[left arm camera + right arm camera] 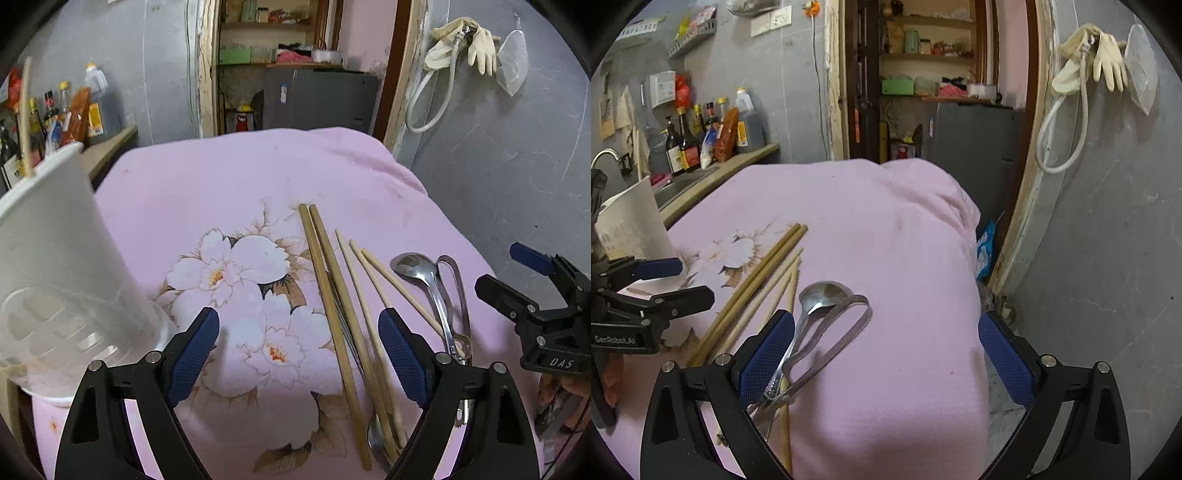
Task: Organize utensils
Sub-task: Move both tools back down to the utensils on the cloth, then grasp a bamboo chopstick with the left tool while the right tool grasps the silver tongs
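1. While both grippers hang above the pink cloth (258, 173), neither one holds anything.
2. The left gripper (299, 350) has its blue fingers (194, 354) wide apart; only the flower print of the cloth lies between them.
3. The right gripper (886, 358) also stands wide open, over the bare right part of the cloth.
4. The chopsticks (332, 295) lie side by side near the middle of the cloth, running from near to far; the two thicker ones are on the left of the bundle.
5. Just to the right of them lies the metal spoon (822, 295), its bowl at the far end, touching the metal tongs (849, 325), which lie partly under it.
6. A white plastic holder (55, 258) stands on the left edge of the cloth, with one chopstick (25, 118) upright in it.
7. Sauce bottles (683, 144) stand on the counter at the far left, and rubber gloves (1108, 62) hang on the grey wall at the far right.
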